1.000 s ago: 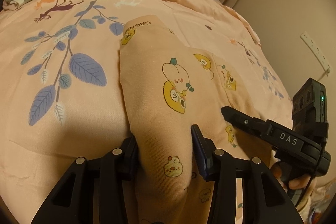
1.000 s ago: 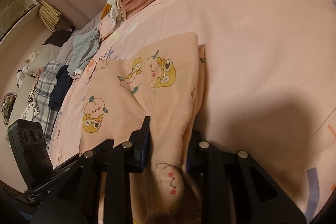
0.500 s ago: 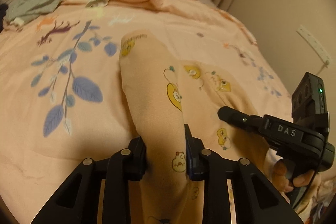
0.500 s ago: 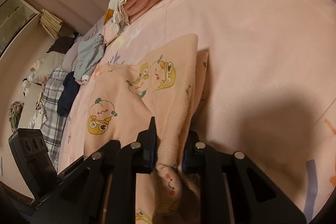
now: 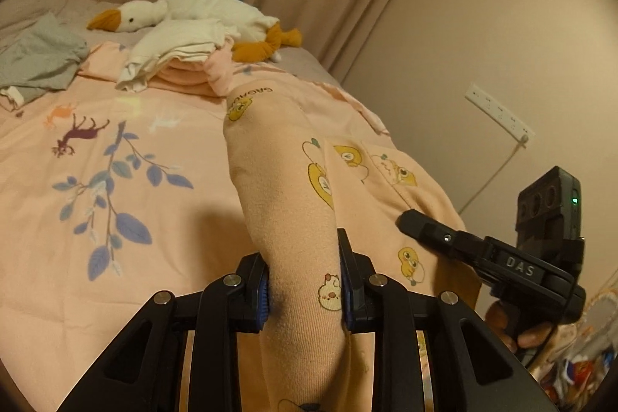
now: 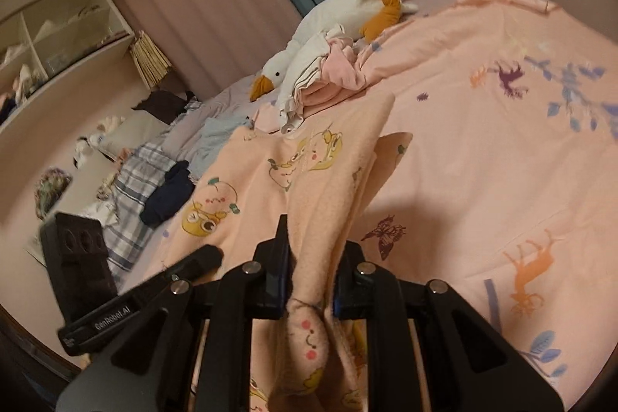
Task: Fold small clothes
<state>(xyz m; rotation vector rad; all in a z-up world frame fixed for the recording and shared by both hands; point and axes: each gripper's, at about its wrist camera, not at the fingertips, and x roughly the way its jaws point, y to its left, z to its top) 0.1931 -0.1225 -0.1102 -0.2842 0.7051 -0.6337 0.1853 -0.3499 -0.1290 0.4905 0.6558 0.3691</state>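
A small peach garment (image 5: pixel 286 188) printed with yellow cartoon ducks hangs lifted above the bed, stretched between both grippers. My left gripper (image 5: pixel 303 282) is shut on a bunched near edge of it. The right gripper (image 6: pixel 311 267) is shut on the garment's (image 6: pixel 309 180) other near edge, a fold squeezed between its pads. In the left wrist view the right gripper (image 5: pixel 405 219) shows at the right, a hand under it. In the right wrist view the left gripper (image 6: pixel 208 255) shows at the lower left. The garment's far end still trails on the bedcover.
A peach bedcover (image 5: pixel 127 149) with leaf and animal prints spreads underneath. At the head lie a plush goose (image 5: pixel 193 12), a stack of folded clothes (image 5: pixel 181 64) and a grey garment (image 5: pixel 38 60). Plaid and dark clothes (image 6: pixel 154 180) lie at the bed's left side; a power strip (image 5: pixel 498 116) hangs on the wall.
Both grippers closed tighter on the garment's near edges and rose, lifting the garment off the bedcover. The views tilted up, bringing the curtain and wall into sight.
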